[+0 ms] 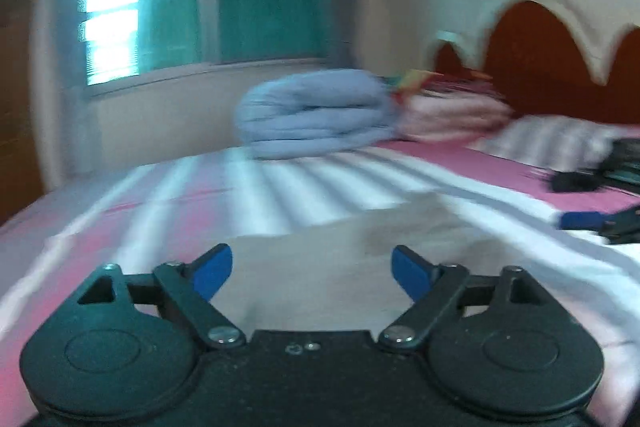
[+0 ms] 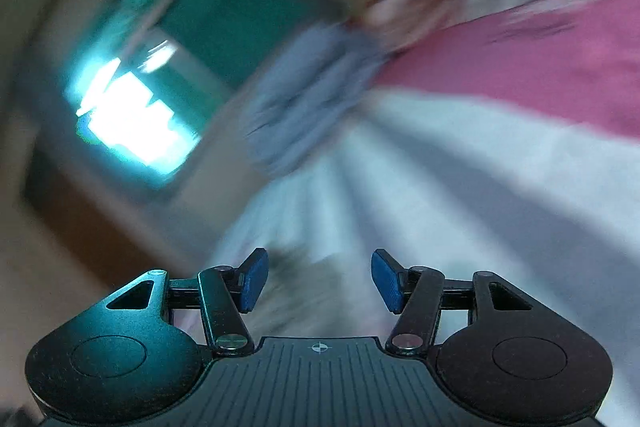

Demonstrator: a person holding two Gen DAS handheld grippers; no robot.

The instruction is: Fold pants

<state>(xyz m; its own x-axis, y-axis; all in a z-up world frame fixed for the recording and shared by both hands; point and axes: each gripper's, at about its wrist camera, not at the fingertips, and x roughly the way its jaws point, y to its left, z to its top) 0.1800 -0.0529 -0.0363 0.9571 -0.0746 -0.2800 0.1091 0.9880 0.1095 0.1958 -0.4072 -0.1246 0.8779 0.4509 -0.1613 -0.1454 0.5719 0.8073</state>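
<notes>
Beige pants (image 1: 320, 267) lie flat on the striped bed sheet (image 1: 280, 183), right in front of my left gripper (image 1: 312, 271). The left gripper is open and empty, its blue pads spread over the fabric. The right gripper also shows at the right edge of the left wrist view (image 1: 600, 221), low over the bed. In the right wrist view, which is tilted and blurred, my right gripper (image 2: 318, 279) is open and empty. A patch of the beige pants (image 2: 308, 287) shows between its fingers.
A folded blue quilt (image 1: 316, 115) and a pink blanket (image 1: 452, 115) sit at the far side of the bed. A striped pillow (image 1: 552, 139) and dark items (image 1: 576, 181) lie at the right, below the red headboard (image 1: 536, 67). A window (image 1: 200, 15) is behind.
</notes>
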